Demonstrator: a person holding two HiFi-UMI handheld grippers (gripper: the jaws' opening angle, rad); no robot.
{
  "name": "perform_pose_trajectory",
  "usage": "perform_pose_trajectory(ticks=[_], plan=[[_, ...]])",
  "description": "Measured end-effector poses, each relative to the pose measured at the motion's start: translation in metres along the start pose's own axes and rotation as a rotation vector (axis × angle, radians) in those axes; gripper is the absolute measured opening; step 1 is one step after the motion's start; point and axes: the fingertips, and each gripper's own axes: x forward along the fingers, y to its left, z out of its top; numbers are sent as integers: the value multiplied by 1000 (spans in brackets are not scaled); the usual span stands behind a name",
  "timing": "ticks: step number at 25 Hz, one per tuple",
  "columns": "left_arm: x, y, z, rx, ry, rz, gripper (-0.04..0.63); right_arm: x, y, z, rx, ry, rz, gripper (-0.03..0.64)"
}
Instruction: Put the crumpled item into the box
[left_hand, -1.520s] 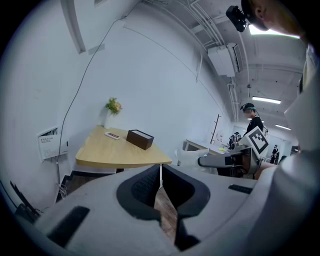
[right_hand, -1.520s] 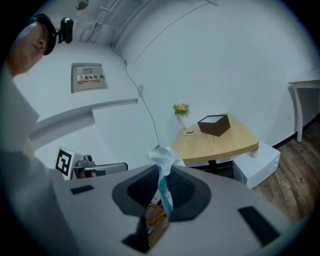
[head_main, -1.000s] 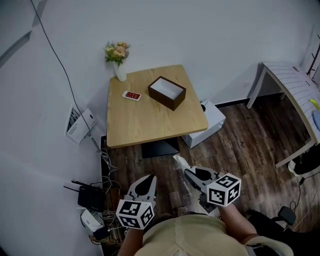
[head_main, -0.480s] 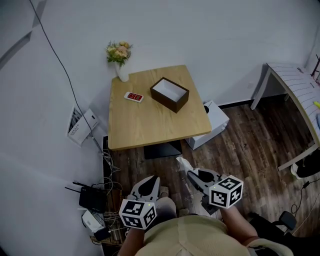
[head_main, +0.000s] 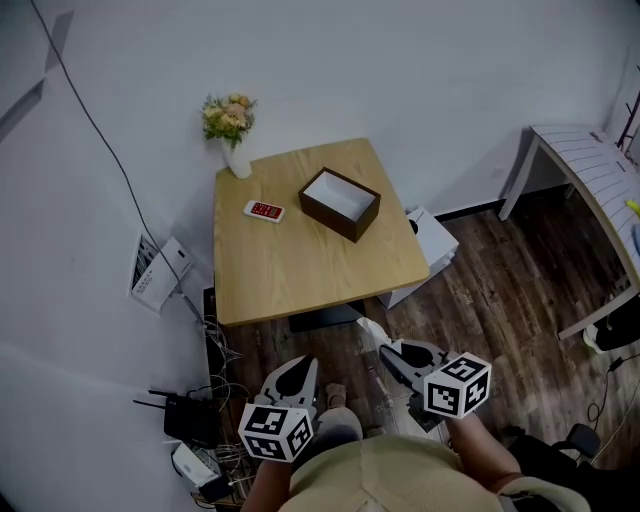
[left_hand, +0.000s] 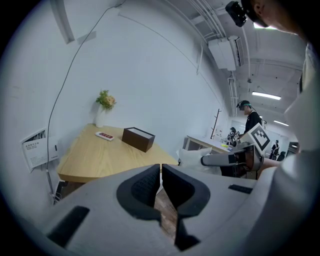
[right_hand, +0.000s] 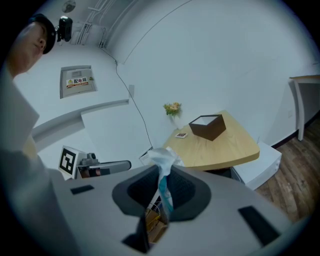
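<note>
Head view first: you're standing back from the wooden table, both grippers low in front of you over the dark plank floor. Your left gripper points toward the table with nothing in it. Your right gripper has the crumpled item sticking out of its tip as a whitish wad, well short of the table edge. The box – dark brown walls, pale inside, open top – sits toward the far side of the table, with a small red item lying just to its left and a flower vase on the far left corner.

Left gripper view: your jaws are pressed together, just a hairline seam between the dark pads, and nothing is caught in there. Past them you can see the table and the box on it, and off to the right your other gripper carrying the white wad.

Right gripper view: your jaws are pinching the crumpled item – it's thin white stuff with a teal streak, bunched up above the pads and trailing down between them. The box is far ahead on the table, well apart from the wad. Your left gripper shows at the left edge.
</note>
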Motion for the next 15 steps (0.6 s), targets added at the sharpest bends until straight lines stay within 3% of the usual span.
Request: perform_pose_trajectory(ticks=[15], plan=[[37, 76, 29, -34, 4, -15, 32, 83, -6, 29, 11, 43, -6, 60]])
